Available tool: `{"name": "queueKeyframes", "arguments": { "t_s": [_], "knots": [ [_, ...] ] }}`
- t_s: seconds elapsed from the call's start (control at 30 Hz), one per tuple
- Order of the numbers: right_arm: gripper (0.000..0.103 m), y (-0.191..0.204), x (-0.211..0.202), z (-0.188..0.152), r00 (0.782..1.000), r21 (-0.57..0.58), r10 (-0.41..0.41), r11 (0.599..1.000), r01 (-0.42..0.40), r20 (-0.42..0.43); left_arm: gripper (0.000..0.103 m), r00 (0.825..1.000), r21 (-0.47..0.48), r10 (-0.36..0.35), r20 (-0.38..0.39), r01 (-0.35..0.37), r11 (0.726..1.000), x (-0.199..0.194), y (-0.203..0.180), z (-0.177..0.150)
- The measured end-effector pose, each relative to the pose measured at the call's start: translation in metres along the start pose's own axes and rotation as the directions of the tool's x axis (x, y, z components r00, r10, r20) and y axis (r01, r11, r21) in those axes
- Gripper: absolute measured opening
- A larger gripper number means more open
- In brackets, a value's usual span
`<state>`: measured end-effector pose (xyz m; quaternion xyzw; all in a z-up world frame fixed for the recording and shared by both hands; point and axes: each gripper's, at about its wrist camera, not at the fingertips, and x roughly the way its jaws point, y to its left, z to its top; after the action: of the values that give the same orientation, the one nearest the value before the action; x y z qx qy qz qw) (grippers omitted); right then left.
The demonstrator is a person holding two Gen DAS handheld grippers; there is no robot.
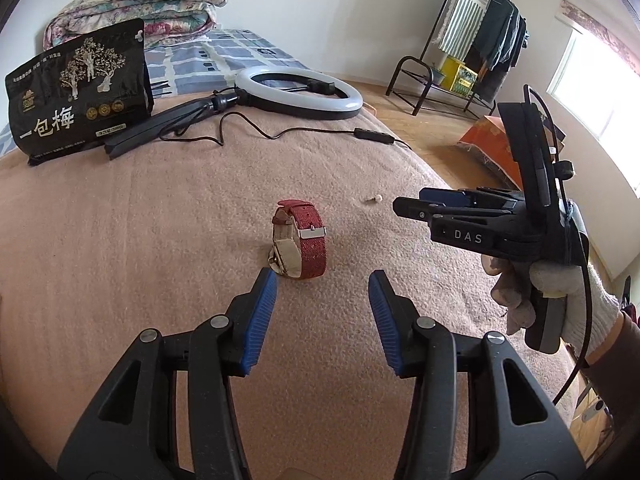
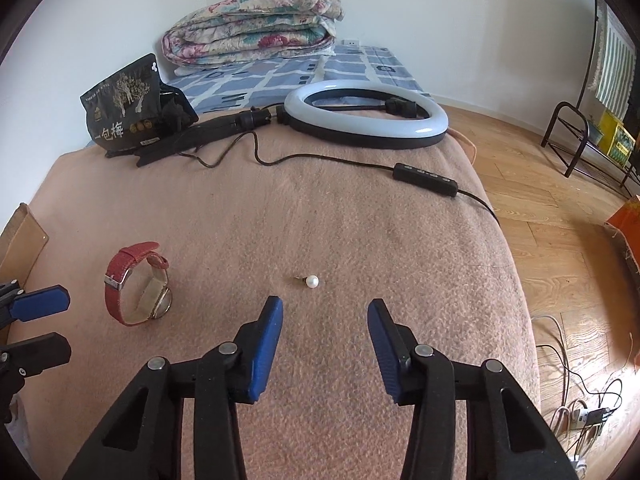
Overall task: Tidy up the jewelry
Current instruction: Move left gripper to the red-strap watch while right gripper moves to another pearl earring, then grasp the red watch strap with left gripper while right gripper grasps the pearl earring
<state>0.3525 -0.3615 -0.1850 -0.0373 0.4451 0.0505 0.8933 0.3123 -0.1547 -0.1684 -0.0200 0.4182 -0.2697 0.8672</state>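
Note:
A red-strapped watch point(image 1: 301, 241) stands on its edge on the pink blanket point(image 1: 160, 240), just beyond my left gripper point(image 1: 322, 280), which is open and empty. A small pearl earring point(image 1: 373, 199) lies further right. My right gripper point(image 1: 404, 206) hovers to the right of the watch, near the earring. In the right wrist view the pearl earring point(image 2: 311, 281) lies just ahead of my open, empty right gripper point(image 2: 325, 308). The watch point(image 2: 136, 289) is at the left, with my left gripper point(image 2: 38, 326) beside it.
A ring light point(image 2: 366, 117) with its cable and inline switch point(image 2: 426, 179) lies at the blanket's far end. A black snack bag point(image 1: 80, 88) stands at far left. A folded quilt point(image 2: 256, 24) lies behind. A cardboard box edge point(image 2: 22, 240) is at left. Wooden floor point(image 2: 560, 216) is to the right.

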Motion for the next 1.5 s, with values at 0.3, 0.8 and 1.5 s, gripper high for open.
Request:
{"name": "queueKeyframes", "arguments": {
  "t_s": [0.3, 0.8, 1.5],
  "knots": [
    [0.039, 0.002, 0.028, 0.007, 1.0, -0.004, 0.024, 1.0, -0.024, -0.014, 0.049, 1.0, -0.028, 0.008, -0.022, -0.009, 1.0, 0.029, 0.002, 0.001],
    [0.017, 0.011, 0.041, 0.015, 1.0, -0.03, 0.006, 1.0, -0.006, -0.006, 0.049, 0.999, -0.077, 0.043, -0.002, -0.043, 0.996, 0.043, 0.009, 0.009],
    [0.008, 0.005, 0.024, 0.017, 0.999, 0.007, 0.038, 0.999, -0.038, 0.021, 0.013, 0.998, -0.054, 0.042, 0.048, -0.039, 0.998, 0.027, 0.014, 0.014]
  ]
}}
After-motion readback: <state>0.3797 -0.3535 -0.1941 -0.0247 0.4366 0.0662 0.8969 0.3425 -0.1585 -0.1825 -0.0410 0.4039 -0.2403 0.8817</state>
